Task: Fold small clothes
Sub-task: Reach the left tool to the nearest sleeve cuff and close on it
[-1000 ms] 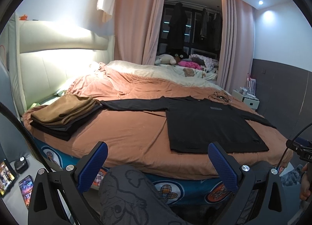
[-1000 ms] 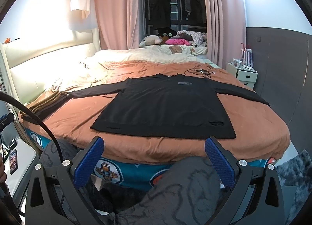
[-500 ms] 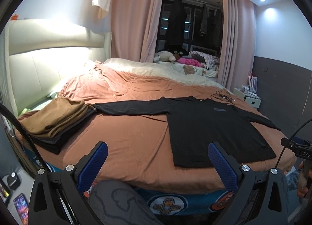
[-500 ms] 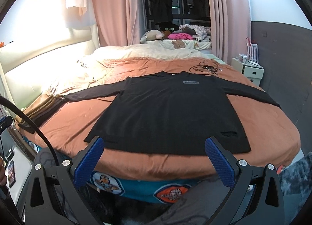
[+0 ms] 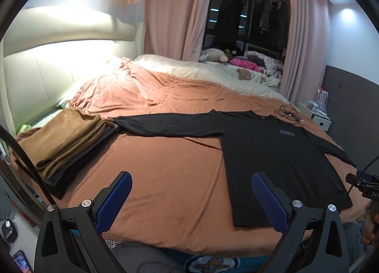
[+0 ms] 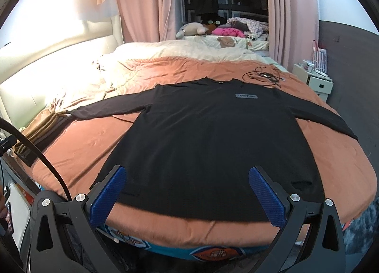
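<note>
Black long-sleeve shirt (image 6: 213, 145) lies flat, front up, on the bed (image 6: 350, 168), sleeves out to both sides, collar toward the far side, grey chest label readable in right wrist view. Hem sits just short of the bed's near edge, w/ a narrow strip of orange cover (image 5: 165, 178) showing below it. Left hand-held gripper (image 5: 191, 202) has blue fingers (image 5: 113, 199) spread wide, nothing between them, hovering over bare orange cover just left of the shirt's lower left corner; its right finger overlaps the shirt edge in view. Right hand-held gripper (image 6: 187, 197) also spread wide, empty, centred over the hem, both fingers (image 6: 265, 197) framing the shirt body near the edge. Can't tell if either touches the fabric. Left sleeve cuff reaches the folded pile (image 5: 66, 140) (brown garment on top, dark ones under), which sits at the bed's left near corner, close to the edge; cuff touches or nearly touches it. Right sleeve runs to the bed's right edge. Open cover btwn pile and shirt body = widest free patch on the near side. Behind the collar a tangle of black cable (image 6: 263, 76) lies on the cover, near but apart from the shirt. Further back, rumpled cream bedding (image 6: 165, 52). White nightstand (image 6: 315, 81) beside the bed on the right.
</note>
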The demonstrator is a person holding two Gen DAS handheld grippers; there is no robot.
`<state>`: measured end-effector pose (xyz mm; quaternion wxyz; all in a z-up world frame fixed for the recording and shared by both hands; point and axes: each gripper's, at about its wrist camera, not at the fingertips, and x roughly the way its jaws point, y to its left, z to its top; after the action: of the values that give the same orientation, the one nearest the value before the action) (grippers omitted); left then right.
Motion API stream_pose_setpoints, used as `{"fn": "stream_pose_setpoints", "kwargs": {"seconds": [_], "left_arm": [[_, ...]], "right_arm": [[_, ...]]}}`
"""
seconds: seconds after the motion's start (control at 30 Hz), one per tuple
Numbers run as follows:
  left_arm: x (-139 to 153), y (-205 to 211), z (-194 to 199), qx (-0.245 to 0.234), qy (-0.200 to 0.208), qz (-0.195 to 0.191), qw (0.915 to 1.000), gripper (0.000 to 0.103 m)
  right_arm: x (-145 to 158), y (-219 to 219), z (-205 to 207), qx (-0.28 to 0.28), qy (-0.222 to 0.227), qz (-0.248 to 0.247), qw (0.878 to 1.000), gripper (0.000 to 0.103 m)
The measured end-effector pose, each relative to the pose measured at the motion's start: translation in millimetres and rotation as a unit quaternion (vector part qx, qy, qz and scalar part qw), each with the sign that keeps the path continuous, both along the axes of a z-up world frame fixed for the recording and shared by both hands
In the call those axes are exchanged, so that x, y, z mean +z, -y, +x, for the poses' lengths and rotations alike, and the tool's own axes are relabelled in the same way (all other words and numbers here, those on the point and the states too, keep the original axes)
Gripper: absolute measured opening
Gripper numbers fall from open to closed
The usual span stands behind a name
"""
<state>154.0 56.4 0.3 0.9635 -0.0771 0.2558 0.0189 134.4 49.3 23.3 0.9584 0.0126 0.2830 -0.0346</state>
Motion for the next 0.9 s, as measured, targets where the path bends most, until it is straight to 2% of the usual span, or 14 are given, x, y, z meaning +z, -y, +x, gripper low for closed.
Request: {"fn": "stream_pose_setpoints", "kwargs": {"seconds": [0.23,0.5,0.63,0.73,0.9], "left_arm": [[-15,-19,49,0.016,-0.044,-0.018,0.9987,0.094],[-27,-33,105,0.031,-0.085,-0.041,0.9950,0.083],[-33,-39,132,0.038,-0.100,-0.053,0.9929,0.082],[-38,-44,156,0.044,-0.110,-0.063,0.9910,0.079],[-50,-54,192,0.054,-0.127,-0.078,0.9873,0.078]], "right_arm": [[4,11,52,0.015,-0.017,0.013,1.000,0.103],[5,28,101,0.035,-0.030,0.034,0.998,0.103],[2,36,131,0.041,-0.045,0.035,0.998,0.103],[-2,37,151,0.052,-0.057,0.037,0.996,0.097],[-5,42,181,0.066,-0.072,0.051,0.994,0.097]]}}
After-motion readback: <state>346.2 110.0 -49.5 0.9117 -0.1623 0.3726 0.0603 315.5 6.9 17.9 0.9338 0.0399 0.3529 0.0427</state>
